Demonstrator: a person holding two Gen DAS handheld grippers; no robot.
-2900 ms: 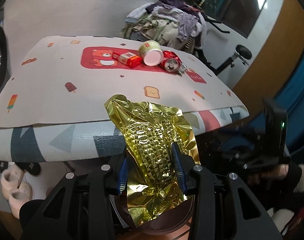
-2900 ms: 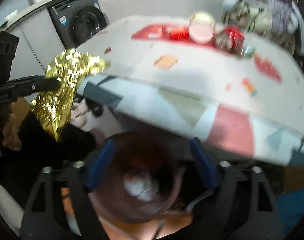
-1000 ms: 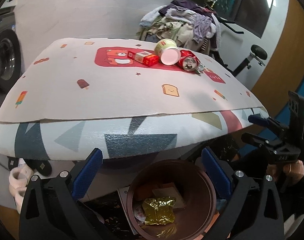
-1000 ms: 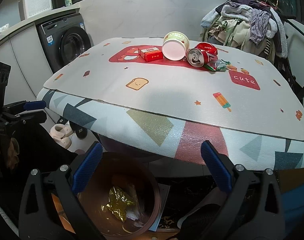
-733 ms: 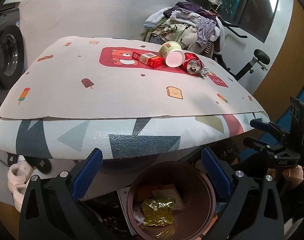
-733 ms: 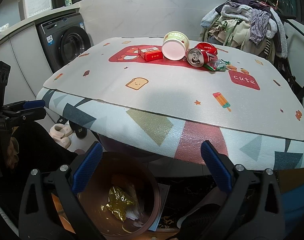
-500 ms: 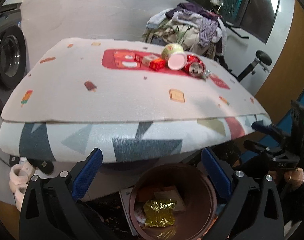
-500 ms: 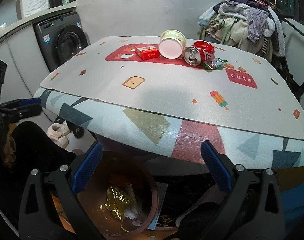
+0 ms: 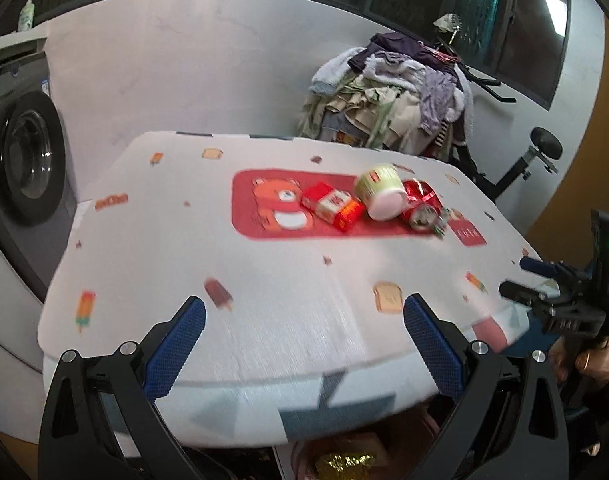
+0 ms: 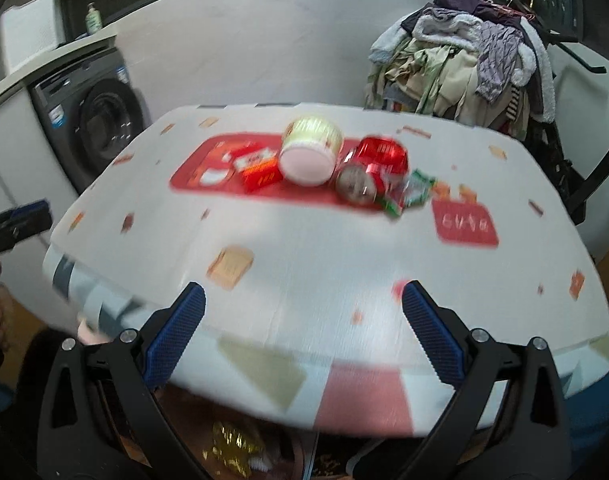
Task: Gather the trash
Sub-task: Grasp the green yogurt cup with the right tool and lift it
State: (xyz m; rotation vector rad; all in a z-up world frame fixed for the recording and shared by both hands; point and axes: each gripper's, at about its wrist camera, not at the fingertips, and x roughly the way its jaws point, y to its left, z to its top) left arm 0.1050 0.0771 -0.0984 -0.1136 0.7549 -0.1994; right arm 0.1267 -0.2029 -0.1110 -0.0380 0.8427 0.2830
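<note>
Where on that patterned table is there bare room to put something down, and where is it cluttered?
The near half of the table is bare, from its front edge up to the red bear print. The left side is bare too. It is crowded at the far middle: red box, paper cup, red can and green wrapper huddle close.

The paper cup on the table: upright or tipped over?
Tipped over. The paper cup lies on its side on the table, its round white end facing the camera.

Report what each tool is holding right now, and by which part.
Nothing is held. The left tool and the right tool both stand wide open and empty, over the table.
</note>
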